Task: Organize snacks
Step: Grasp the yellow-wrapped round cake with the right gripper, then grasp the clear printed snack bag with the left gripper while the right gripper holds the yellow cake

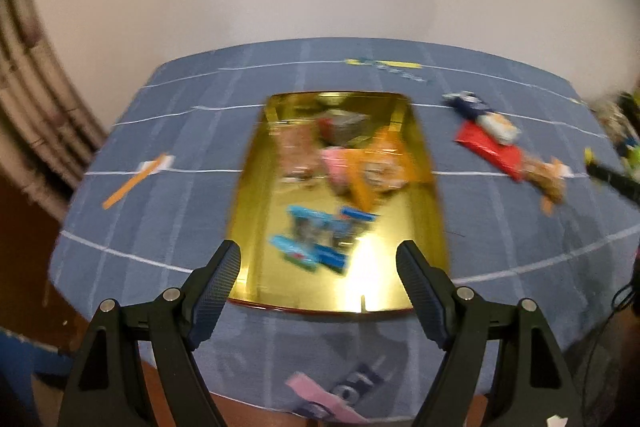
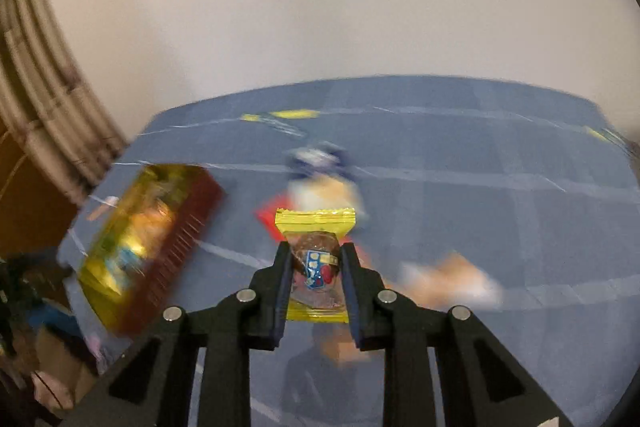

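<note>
Gold tray [image 1: 434, 227] sits mid tabletop [image 1: 160, 211] in the left wrist view, already holding several snack packs: blue ones [image 1: 316, 243] near the front, orange & pink ones [image 1: 360, 167] further back. More loose snacks [image 1: 504, 147] lie on the blue cloth to the tray's right. Left hand-held gripper [image 1: 319, 263] hovers above the tray's near end, jaws spread wide, nothing between them.

Right wrist view: right hand-held gripper [image 2: 315, 267] is clenched on a yellow-edged candy pack [image 2: 315, 227], clear window showing a brown sweet, pads pressing both sides. Pack is off the cloth, w/ the tray [image 2: 132, 243] well off to the left & tilted in frame. Picture is blurred, so small details are unreadable.

Step in hand looks like carrying this pack to the tray. To do it well: keep the squeeze firm, travel level over the tray's red rim, lower into a bare gold patch, then release low so it doesn't bounce out.
</note>
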### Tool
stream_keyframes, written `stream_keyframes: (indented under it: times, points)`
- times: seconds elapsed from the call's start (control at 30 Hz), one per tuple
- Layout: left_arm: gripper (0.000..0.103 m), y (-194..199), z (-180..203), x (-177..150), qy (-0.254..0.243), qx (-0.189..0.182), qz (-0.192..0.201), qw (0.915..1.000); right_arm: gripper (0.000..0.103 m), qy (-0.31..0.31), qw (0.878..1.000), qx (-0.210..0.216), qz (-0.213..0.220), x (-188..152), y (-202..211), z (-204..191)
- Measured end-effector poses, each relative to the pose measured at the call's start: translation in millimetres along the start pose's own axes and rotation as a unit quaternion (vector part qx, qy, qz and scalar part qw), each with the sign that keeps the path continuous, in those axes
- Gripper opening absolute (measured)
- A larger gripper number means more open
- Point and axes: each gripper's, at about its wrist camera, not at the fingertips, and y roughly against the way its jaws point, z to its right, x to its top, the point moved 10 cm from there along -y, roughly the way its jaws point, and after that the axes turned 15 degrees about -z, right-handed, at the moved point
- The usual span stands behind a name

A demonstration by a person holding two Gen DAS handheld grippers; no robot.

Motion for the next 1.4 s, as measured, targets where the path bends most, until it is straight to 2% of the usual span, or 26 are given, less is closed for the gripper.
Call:
stream_keyframes:
  times: [0.07, 0.13, 0.2, 0.3, 0.37, 0.5, 0.6, 0.7, 0.8, 0.83, 0.87, 0.97, 1.1, 1.3, 1.4]
  points:
    - [0.077, 5, 22, -1, -0.012, -0.047, -0.010, 0.9988, 0.024, -0.016, 1.000, -0.026, -0.004, -30, 13, 28]
    - [0.077, 8, 40, -1, -0.023, -0.071, -0.019, 0.9970, 0.024, -0.028, 0.999, -0.044, -0.008, -55, 21, 48]
    - [0.077, 8, 61, 1, -0.041, -0.079, -0.031, 0.9955, 0.024, -0.041, 0.998, -0.041, -0.008, -70, 23, 63]
    - [0.077, 9, 90, 13, -0.059, -0.083, -0.048, 0.9936, 0.024, -0.054, 0.998, -0.027, -0.002, -78, 26, 67]
    - [0.077, 11, 113, 22, -0.070, -0.111, -0.061, 0.9895, 0.024, -0.050, 0.999, -0.020, 0.001, -77, 27, 65]
    - [0.078, 8, 162, 32, -0.091, -0.143, -0.092, 0.9812, 0.024, -0.041, 0.999, -0.009, 0.007, -76, 32, 61]
    - [0.078, -8, 203, 41, -0.075, -0.186, -0.136, 0.9700, 0.024, -0.047, 0.999, 0.006, 0.012, -74, 38, 62]
    - [0.075, -30, 234, 57, -0.040, -0.200, -0.173, 0.9636, 0.024, -0.052, 0.998, 0.019, 0.021, -73, 45, 63]
    - [0.059, -57, 257, 71, 0.008, -0.213, -0.211, 0.9540, 0.024, -0.059, 0.997, 0.033, 0.026, -72, 50, 65]
    - [0.054, -63, 259, 73, 0.017, -0.209, -0.219, 0.9528, 0.024, -0.061, 0.997, 0.036, 0.026, -72, 51, 66]
    - [0.053, -71, 264, 75, 0.026, -0.198, -0.230, 0.9524, 0.024, -0.062, 0.997, 0.038, 0.027, -73, 52, 67]
    - [0.053, -88, 276, 80, 0.049, -0.174, -0.244, 0.9528, 0.024, -0.071, 0.996, 0.052, 0.031, -72, 55, 71]
    - [0.053, -104, 285, 83, 0.077, -0.166, -0.259, 0.9485, 0.024, -0.079, 0.994, 0.067, 0.038, -71, 59, 75]
    - [0.053, -125, 285, 89, 0.107, -0.135, -0.273, 0.9464, 0.024, -0.088, 0.991, 0.087, 0.042, -72, 62, 79]
    - [0.054, -135, 286, 87, 0.122, -0.119, -0.287, 0.9425, 0.024, -0.095, 0.990, 0.096, 0.045, -71, 64, 81]
